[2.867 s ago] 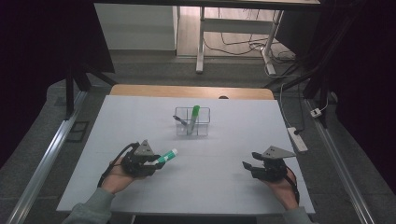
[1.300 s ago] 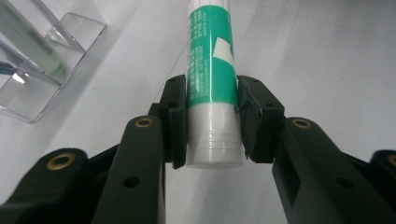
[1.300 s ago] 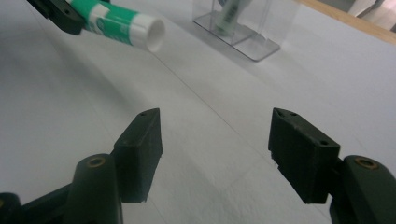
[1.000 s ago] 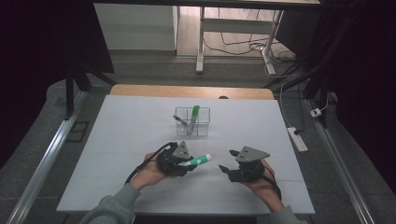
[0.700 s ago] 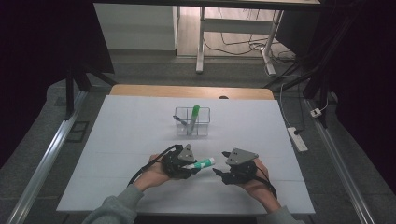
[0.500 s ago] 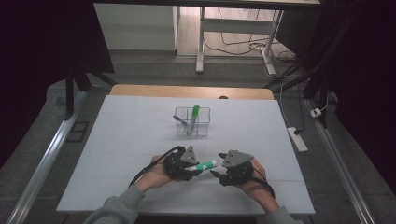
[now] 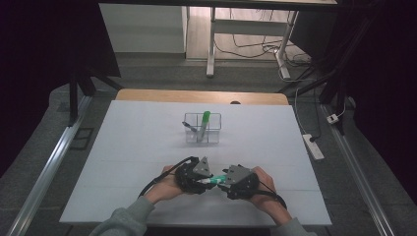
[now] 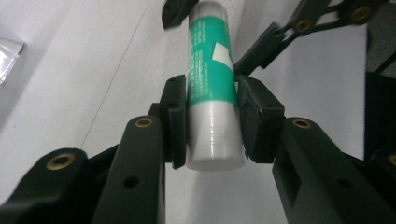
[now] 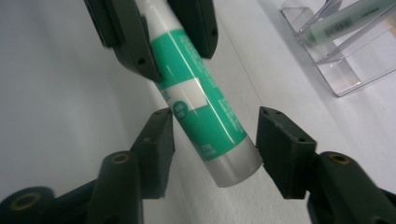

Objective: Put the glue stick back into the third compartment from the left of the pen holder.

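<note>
White sheeting covers the table (image 7: 128, 147), a pale matte surface with faint seams running across it and a strip of bare wood showing along its far edge. Beyond it lies grey carpet, the white legs of another desk (image 7: 212, 44), loose cables and a power strip (image 7: 313, 146) on the floor at the right; a metal rail (image 7: 46, 172) runs along the table's left side and the room's edges fall into darkness. Near the table's middle stands a clear plastic holder (image 7: 201, 129) with a green-capped marker (image 7: 204, 123) upright in it. At the near edge the two hands meet. The left gripper (image 8: 211, 126) is clamped on the white end of a green-and-white glue stick (image 8: 212, 88), held just above the sheet. The right gripper (image 9: 215, 140) straddles the stick's other end, its jaws having just been closing, one pad touching and the other a sliver off.
</note>
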`<state>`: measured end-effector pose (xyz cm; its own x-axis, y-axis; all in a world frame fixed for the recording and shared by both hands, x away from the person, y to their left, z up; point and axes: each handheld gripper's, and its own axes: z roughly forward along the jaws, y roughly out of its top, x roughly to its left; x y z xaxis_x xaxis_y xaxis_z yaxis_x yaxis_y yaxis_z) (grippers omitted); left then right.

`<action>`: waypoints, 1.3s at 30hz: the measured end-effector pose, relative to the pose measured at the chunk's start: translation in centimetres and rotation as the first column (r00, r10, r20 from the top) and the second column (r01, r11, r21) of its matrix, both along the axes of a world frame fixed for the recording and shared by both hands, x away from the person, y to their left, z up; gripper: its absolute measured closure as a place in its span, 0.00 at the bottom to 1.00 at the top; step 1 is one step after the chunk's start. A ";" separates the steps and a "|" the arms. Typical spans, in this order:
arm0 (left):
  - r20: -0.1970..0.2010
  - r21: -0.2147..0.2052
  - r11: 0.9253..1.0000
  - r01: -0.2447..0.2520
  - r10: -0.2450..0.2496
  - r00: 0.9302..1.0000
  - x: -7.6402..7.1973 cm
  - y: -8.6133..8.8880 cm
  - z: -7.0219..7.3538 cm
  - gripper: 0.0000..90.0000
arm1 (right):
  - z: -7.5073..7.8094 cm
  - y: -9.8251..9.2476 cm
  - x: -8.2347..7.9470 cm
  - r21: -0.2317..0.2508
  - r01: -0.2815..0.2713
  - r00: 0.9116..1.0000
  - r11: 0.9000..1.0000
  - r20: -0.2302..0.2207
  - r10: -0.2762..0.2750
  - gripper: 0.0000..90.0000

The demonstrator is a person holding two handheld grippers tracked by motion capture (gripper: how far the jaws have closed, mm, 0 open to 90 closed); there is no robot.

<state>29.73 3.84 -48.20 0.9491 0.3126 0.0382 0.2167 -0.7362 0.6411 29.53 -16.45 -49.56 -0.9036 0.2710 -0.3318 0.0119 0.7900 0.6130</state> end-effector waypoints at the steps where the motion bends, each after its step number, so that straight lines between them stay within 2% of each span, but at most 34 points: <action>1: 0.000 -0.001 1.000 0.003 -0.003 1.000 0.0 0.0 0.0 0.72 | 0.0 0.0 0.0 -0.008 -0.005 1.000 1.000 -0.001 0.005 0.54; 6: -0.002 -0.026 1.000 0.009 -0.009 1.000 0.0 0.3 0.2 0.71 | -0.1 0.1 -0.2 -0.034 -0.033 0.999 0.999 0.017 0.033 0.61; 8: 0.001 -0.056 0.998 0.008 -0.008 1.000 0.0 0.5 0.3 0.70 | -0.2 0.1 -0.3 -0.037 -0.060 0.998 0.998 0.023 0.061 0.65; 11: 0.007 -0.105 0.994 -0.012 0.013 1.000 0.1 0.9 0.7 0.68 | -0.2 0.4 -0.7 -0.048 -0.090 0.996 0.995 0.023 0.091 0.71; 12: 0.015 -0.116 0.993 -0.025 0.027 1.000 0.1 1.0 0.8 0.67 | -0.3 0.5 -0.8 -0.034 -0.099 0.995 0.995 0.023 0.099 0.72; 13: 0.024 -0.125 0.991 -0.043 0.047 0.999 0.1 1.2 0.9 0.67 | -0.1 0.5 -0.8 -0.041 -0.099 0.995 0.994 0.022 0.100 0.73; 16: 0.020 -0.172 0.981 -0.095 0.100 0.995 0.4 1.9 1.3 0.60 | 0.0 0.2 -0.6 -0.033 -0.087 0.996 0.996 0.024 0.087 0.73; 21: -0.015 -0.236 0.956 -0.172 0.174 0.985 0.8 3.0 1.7 0.51 | 0.2 -0.5 -0.3 0.008 -0.056 0.998 0.998 0.015 0.056 0.73; 23: -0.022 -0.246 0.950 -0.190 0.190 0.982 0.8 3.4 1.8 0.49 | 0.2 -0.7 -0.2 0.034 -0.043 0.999 0.999 0.017 0.042 0.73; 27: -0.023 -0.254 0.942 -0.218 0.220 0.975 0.9 4.0 1.9 0.45 | 0.4 -1.0 0.0 0.059 -0.019 1.000 0.998 0.018 0.018 0.73; 31: -0.035 -0.271 0.931 -0.246 0.246 0.969 1.0 4.5 1.8 0.42 | 0.6 -1.4 0.2 0.084 0.011 1.000 0.996 0.025 -0.013 0.73; 36: -0.049 -0.289 0.917 -0.276 0.273 0.961 1.0 5.0 1.6 0.39 | 0.8 -1.9 0.5 0.135 0.053 0.999 0.989 0.003 -0.054 0.73; 39: -0.063 -0.296 0.912 -0.285 0.279 0.958 1.1 5.1 1.5 0.39 | 0.9 -2.1 0.6 0.158 0.068 0.998 0.985 -0.008 -0.067 0.73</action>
